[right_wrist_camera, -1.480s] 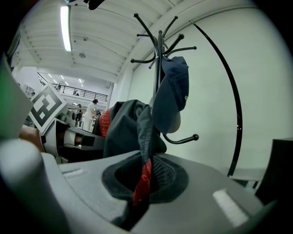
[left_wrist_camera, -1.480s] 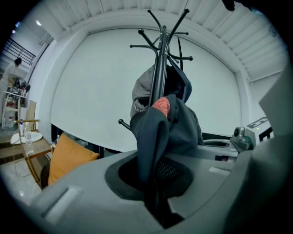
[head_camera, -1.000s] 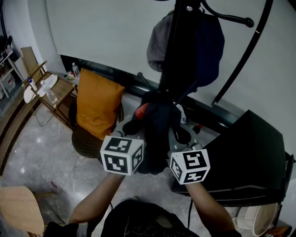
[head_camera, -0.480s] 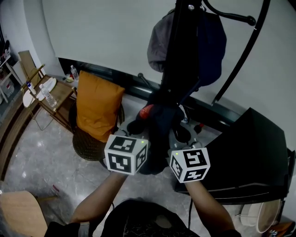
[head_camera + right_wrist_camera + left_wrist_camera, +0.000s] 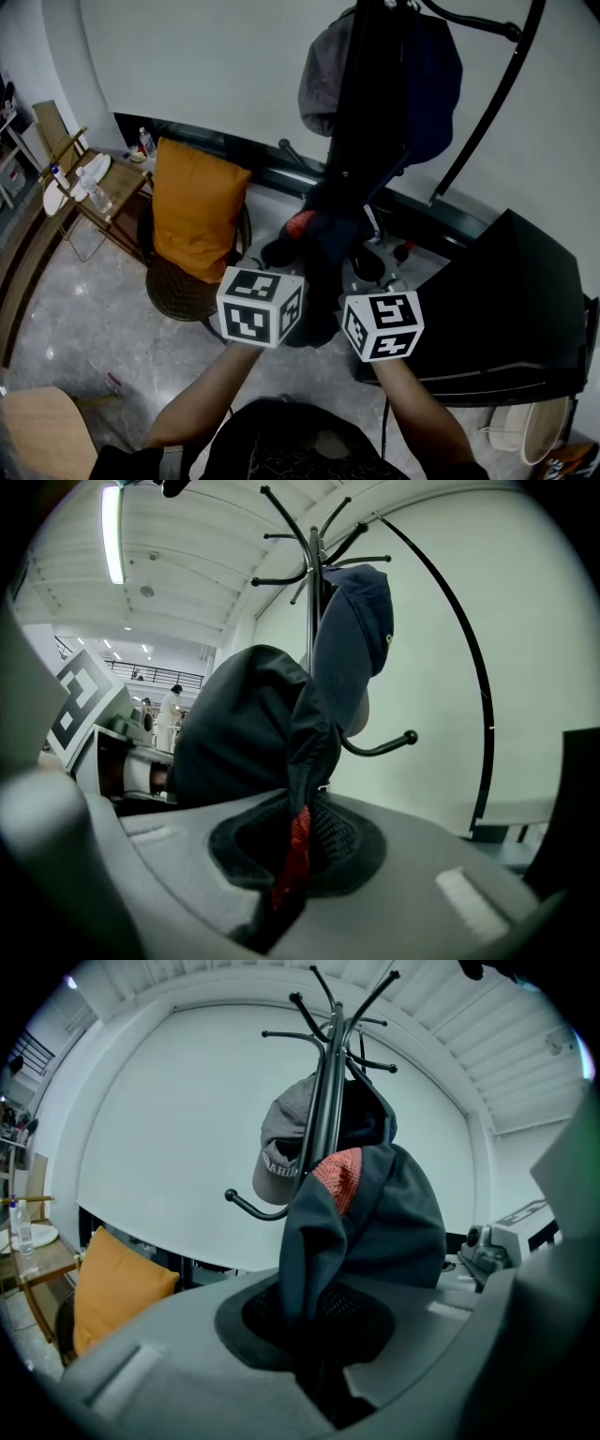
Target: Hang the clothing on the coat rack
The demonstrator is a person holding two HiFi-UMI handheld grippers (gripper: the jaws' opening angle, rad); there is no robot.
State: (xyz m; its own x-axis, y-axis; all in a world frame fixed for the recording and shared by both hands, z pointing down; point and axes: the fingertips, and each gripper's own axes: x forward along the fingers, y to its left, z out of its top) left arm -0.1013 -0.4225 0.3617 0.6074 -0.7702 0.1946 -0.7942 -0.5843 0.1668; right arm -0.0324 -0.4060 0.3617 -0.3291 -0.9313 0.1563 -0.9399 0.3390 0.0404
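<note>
Though little has shifted in a second, the dark jacket (image 5: 323, 272) is being pinched by left gripper (image 5: 323, 1372) and right gripper (image 5: 281, 892) — held up just before the coat rack (image 5: 361, 103), still unhung.

The coat rack (image 5: 328, 1101) is smooth black metal with a slight sheen, and the grey cap (image 5: 323, 80) and navy cap (image 5: 433, 75) on it are matt cloth. In front of the rack, the dark garment (image 5: 323, 258) is matt fabric with a red mesh lining, and the left tongs (image 5: 314, 1335) and right tongs (image 5: 295, 855) are matt grey plastic. Below the rack the floor (image 5: 84, 319) is glossy polished stone; left of it, the orange cushion (image 5: 192, 211) is matt cloth.
</note>
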